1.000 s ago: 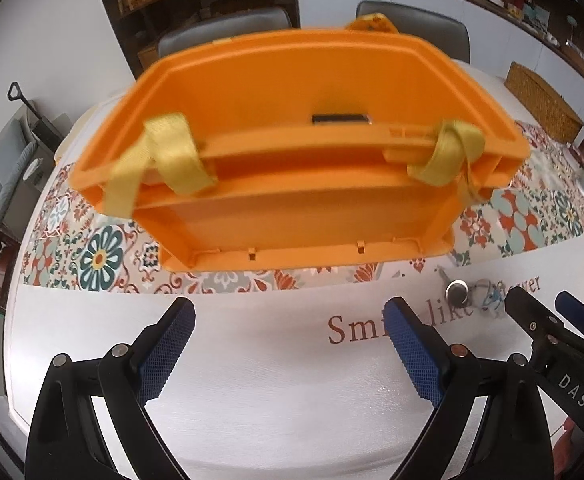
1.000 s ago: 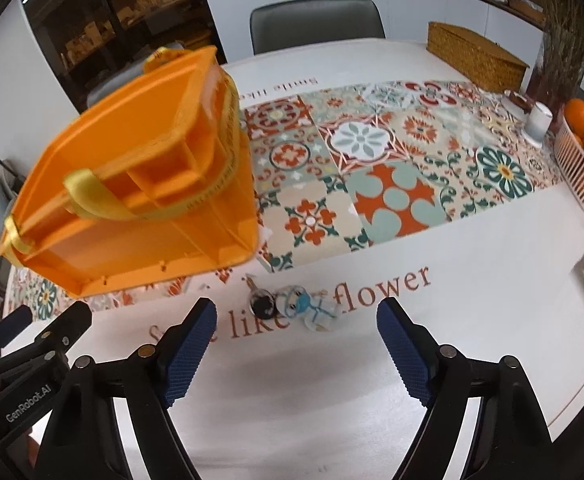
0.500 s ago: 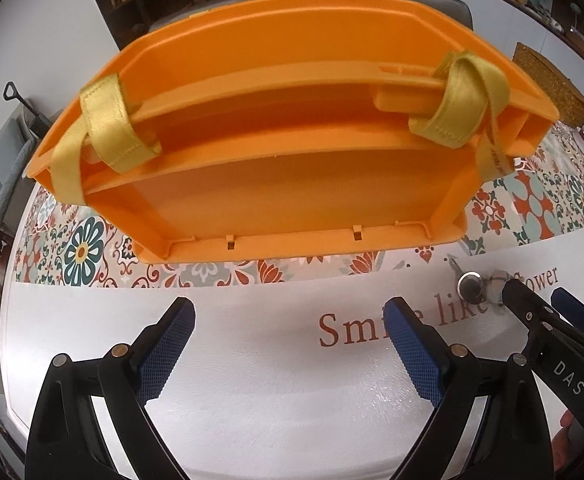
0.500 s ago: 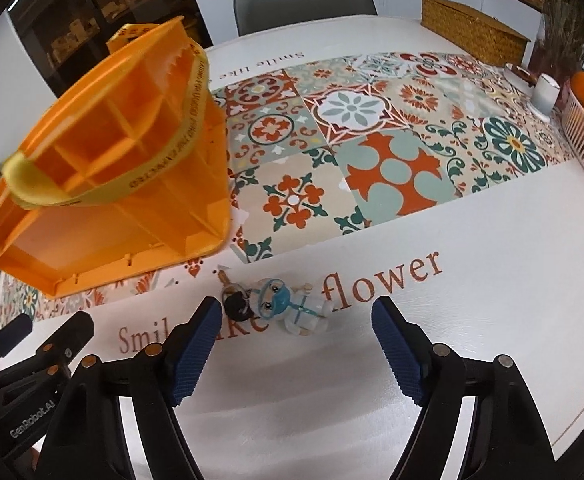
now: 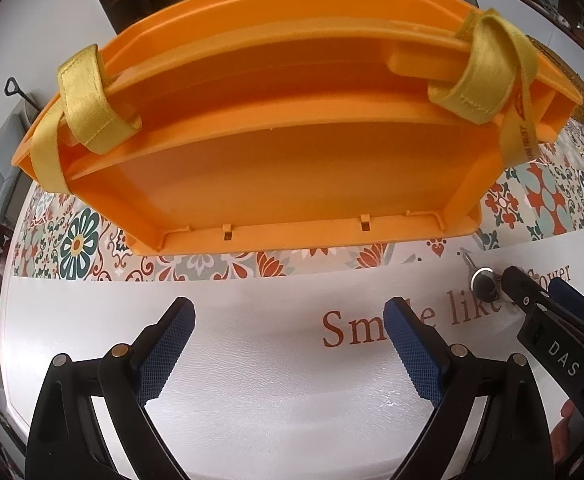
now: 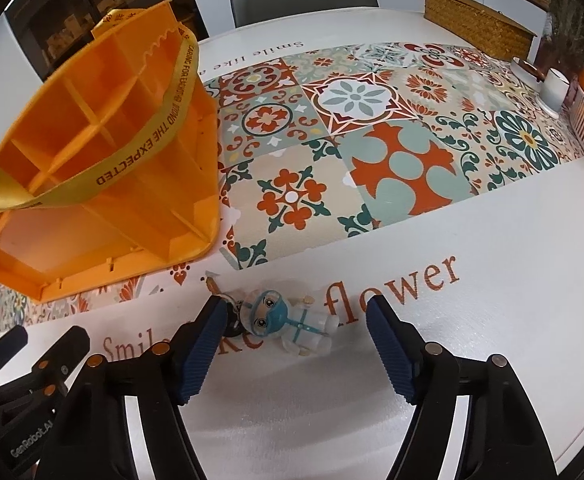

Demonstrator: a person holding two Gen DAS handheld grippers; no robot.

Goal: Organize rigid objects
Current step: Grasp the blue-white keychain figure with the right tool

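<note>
Hand-held gripper pair, right (image 6: 292, 340) spread wide around doll keychain (image 6: 288, 322), left (image 5: 288, 344) spread wide, empty, near orange organizer (image 5: 292, 140).

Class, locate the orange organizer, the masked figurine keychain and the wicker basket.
orange organizer (image 5: 292, 168): left wrist view, outer side wall.
masked figurine keychain (image 6: 270, 312): right wrist view, face.
wicker basket (image 6: 476, 30): right wrist view, front wall.

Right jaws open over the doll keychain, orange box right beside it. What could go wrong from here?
1. The right gripper sits off-centre: its left pad is over the metal ring, so the jaws may pinch the ring and leave the doll dangling or slipping.
2. The orange box stands close on the left; a careless lift could bump it.
3. The yellow strap hangs loose across the box and could snag the doll.
</note>
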